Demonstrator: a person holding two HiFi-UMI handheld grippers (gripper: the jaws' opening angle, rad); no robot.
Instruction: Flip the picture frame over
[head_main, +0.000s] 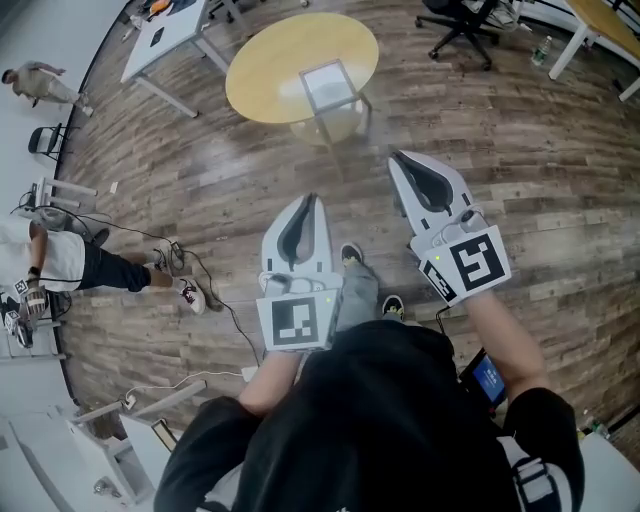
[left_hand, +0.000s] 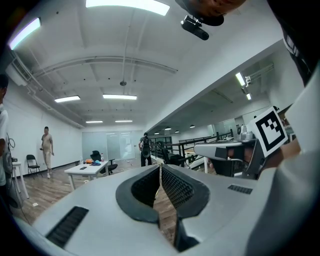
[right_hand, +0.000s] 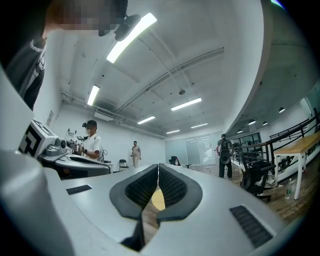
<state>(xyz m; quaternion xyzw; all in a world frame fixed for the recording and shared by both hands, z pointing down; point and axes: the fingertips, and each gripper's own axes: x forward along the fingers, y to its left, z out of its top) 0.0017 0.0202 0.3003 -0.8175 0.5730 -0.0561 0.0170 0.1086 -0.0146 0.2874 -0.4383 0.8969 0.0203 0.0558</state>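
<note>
The picture frame (head_main: 330, 88), a pale rectangle with a thin metallic border, lies on the near side of a round yellow table (head_main: 270, 70) ahead of me. My left gripper (head_main: 311, 198) is held out level over the wooden floor, short of the table, its jaws shut on nothing. My right gripper (head_main: 395, 157) is a little further forward and to the right, also shut and empty. In the left gripper view the pads (left_hand: 170, 185) meet at the tip. In the right gripper view a sliver of the yellow table (right_hand: 159, 199) shows behind the closed pads (right_hand: 172, 186).
A black office chair (head_main: 460, 20) stands at the back right and a white table (head_main: 165, 25) at the back left. A person (head_main: 60, 260) sits at the left with cables (head_main: 210, 290) trailing across the floor. Another wooden table (head_main: 610, 25) is at the top right.
</note>
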